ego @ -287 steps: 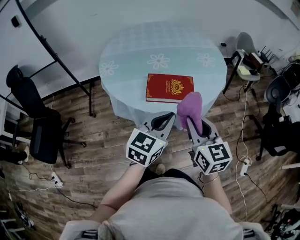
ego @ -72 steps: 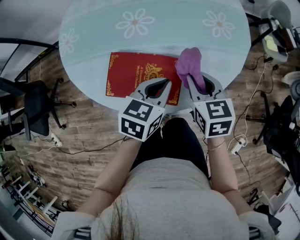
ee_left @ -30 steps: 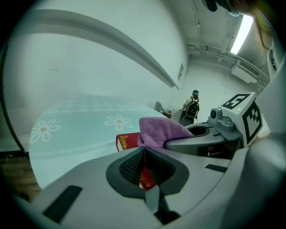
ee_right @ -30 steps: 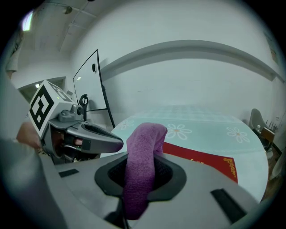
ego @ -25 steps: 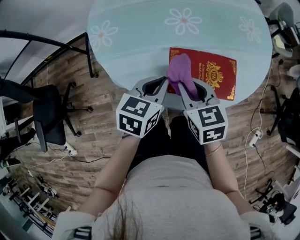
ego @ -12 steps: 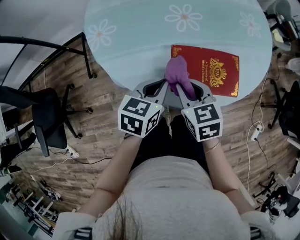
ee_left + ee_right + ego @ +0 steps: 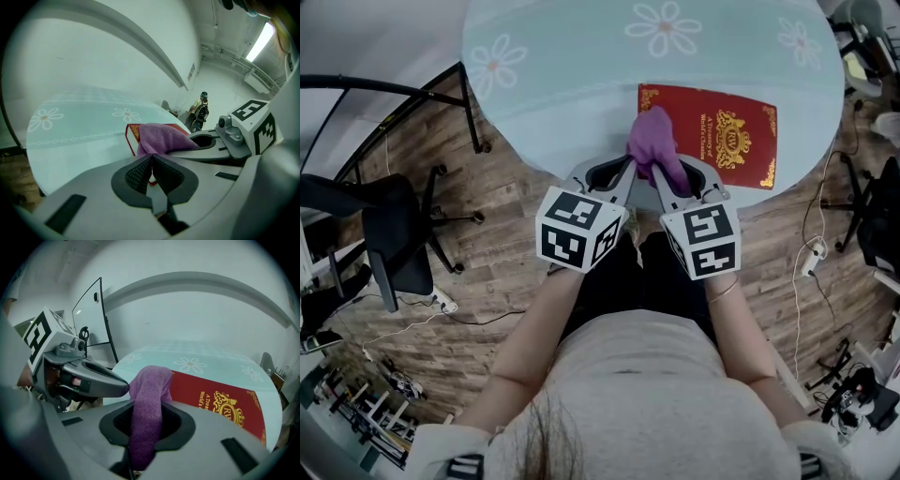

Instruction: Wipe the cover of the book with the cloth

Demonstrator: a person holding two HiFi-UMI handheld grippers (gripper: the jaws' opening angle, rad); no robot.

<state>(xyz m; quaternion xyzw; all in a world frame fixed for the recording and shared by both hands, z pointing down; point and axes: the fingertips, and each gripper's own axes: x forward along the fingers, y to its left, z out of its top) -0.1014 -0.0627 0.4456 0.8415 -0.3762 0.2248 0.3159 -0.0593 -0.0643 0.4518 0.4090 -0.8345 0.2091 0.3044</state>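
Observation:
A red book (image 7: 722, 131) with gold print lies flat on the round pale-blue table (image 7: 562, 75), near its front edge. My right gripper (image 7: 661, 173) is shut on a purple cloth (image 7: 654, 145), whose bunched end rests at the book's left edge (image 7: 215, 392). In the right gripper view the cloth (image 7: 147, 408) runs up between the jaws. My left gripper (image 7: 623, 169) hovers just left of the cloth over the table's front edge, shut with nothing in it (image 7: 151, 161). The left gripper view also shows the cloth (image 7: 161, 138) over the book's corner (image 7: 133, 133).
A black office chair (image 7: 384, 234) stands on the wood floor at the left. A black metal frame (image 7: 412, 84) runs beside the table's left side. Cables and a power strip (image 7: 811, 258) lie on the floor at the right. More chairs crowd the right edge.
Over the last second the cloth has stayed on the book's left edge with only slight shifts; earlier it was over the book's right side. The left gripper keeps its place beside it.

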